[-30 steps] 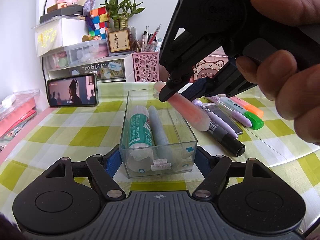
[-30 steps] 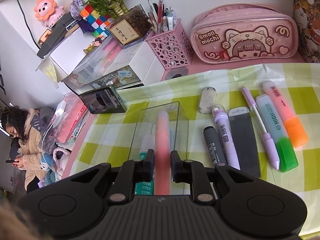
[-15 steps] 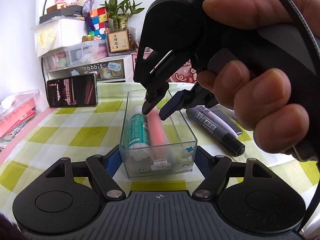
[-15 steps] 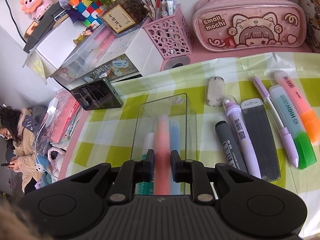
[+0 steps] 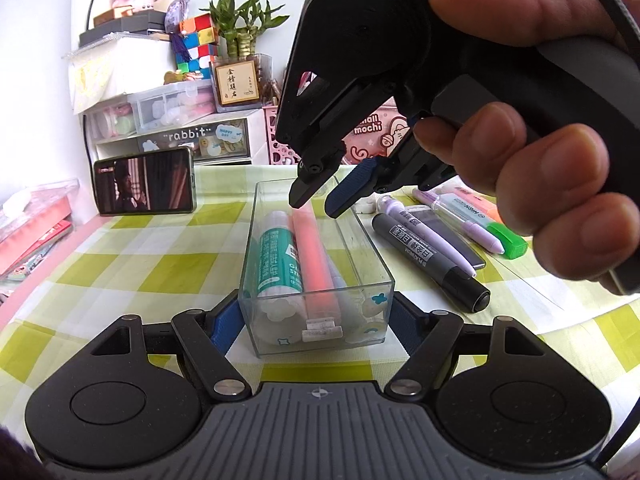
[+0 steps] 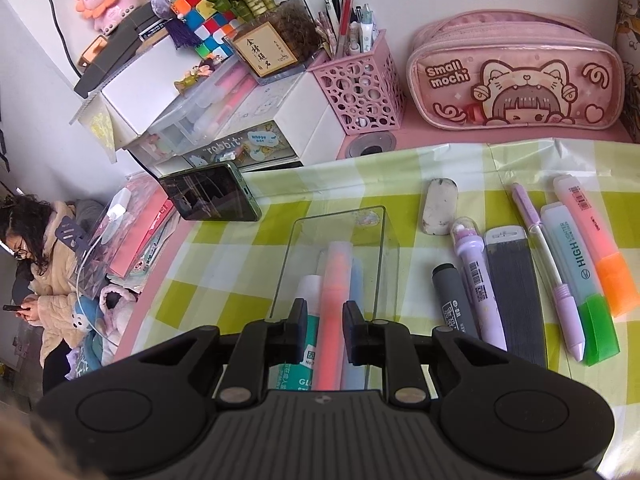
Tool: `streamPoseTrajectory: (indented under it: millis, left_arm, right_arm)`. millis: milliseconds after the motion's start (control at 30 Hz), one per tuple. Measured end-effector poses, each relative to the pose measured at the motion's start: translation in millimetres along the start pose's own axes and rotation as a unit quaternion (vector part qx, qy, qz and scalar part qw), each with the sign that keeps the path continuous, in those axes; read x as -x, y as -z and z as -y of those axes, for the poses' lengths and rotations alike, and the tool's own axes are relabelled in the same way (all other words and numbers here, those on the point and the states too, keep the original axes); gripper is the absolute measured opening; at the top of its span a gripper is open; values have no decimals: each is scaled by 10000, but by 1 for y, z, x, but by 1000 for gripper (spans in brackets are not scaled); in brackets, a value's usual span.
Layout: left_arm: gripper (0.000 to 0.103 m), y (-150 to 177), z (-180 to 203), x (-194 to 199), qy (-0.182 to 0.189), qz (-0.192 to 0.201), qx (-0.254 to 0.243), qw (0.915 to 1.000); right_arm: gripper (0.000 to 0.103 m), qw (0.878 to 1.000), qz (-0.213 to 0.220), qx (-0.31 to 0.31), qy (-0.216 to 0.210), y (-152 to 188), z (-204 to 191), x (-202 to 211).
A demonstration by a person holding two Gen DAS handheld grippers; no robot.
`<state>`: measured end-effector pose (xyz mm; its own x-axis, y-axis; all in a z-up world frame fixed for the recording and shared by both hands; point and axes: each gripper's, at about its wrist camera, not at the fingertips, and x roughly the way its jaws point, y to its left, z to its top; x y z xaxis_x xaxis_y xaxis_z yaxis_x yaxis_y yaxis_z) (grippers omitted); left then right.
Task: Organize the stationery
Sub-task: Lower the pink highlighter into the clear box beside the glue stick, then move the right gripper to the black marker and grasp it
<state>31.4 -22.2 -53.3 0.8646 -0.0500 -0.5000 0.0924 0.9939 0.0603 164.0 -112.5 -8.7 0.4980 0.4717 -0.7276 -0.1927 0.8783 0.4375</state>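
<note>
The counter (image 5: 120, 264) under its checked cloth carries everything. At the centre of the left view stands the clear box (image 5: 360, 248), running away from you. It is rigid thin plastic, light, smooth-walled and likely to skate on the cloth, so your left tool (image 5: 316, 320) is placed well: its pads clamp the two long walls at the near end. Squeeze no harder; the walls could flex or crack.

Your right tool (image 5: 322, 200) hovers over the box's far end. Its jaws stand narrowly apart and do not press on anything.

The phone (image 5: 144, 186) leans at the left, well clear of the box.

Inside the box the glue stick (image 5: 272, 260) lies along the left wall with the pink highlighter (image 5: 310, 256) just beside it. A pale blue piece sits under or beside them; I cannot tell which.

The loose row at the right of the right view is light, stiff and slick. Take each piece mid-barrel:
- the green highlighter (image 6: 580, 276)
- the orange highlighter (image 6: 592, 236)
- the purple pen (image 6: 548, 272)
- the grey marker (image 6: 452, 300), nearest the box

They lie close together, so neighbours may roll. The eraser (image 6: 440, 206) is soft and grippy.
</note>
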Motion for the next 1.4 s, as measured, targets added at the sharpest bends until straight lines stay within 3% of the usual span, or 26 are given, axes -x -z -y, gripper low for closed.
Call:
streamPoseTrajectory:
  millis: [167, 300, 400, 600, 833, 1167, 1400]
  left_arm:
    - [74, 0, -1, -1, 14, -12, -2, 10000]
    - [74, 2, 1, 0, -1, 9, -30, 10000]
    - [74, 2, 1, 0, 9, 9, -30, 10000]
    - [74, 2, 1, 1, 15, 6, -26, 10000]
    - [74, 3, 1, 1, 18, 5, -31, 10000]
    - [74, 4, 2, 1, -10, 18, -38, 10000]
    - [74, 5, 2, 2, -10, 22, -42, 10000]
  right_arm:
    - [10, 9981, -89, 499, 351, -4, -12, -25]
    - [6, 9993, -118, 342, 10, 0, -5, -20]
    - [6, 9993, 14, 352, 144, -3, -3, -15]
    - [7, 9995, 267, 67, -124, -8, 12, 10]
    - [13, 9967, 651, -94, 480, -10, 53, 38]
    - [14, 9960, 425, -167, 765, 3, 90, 38]
    - [15, 9968, 263, 431, 626, 11, 65, 31]
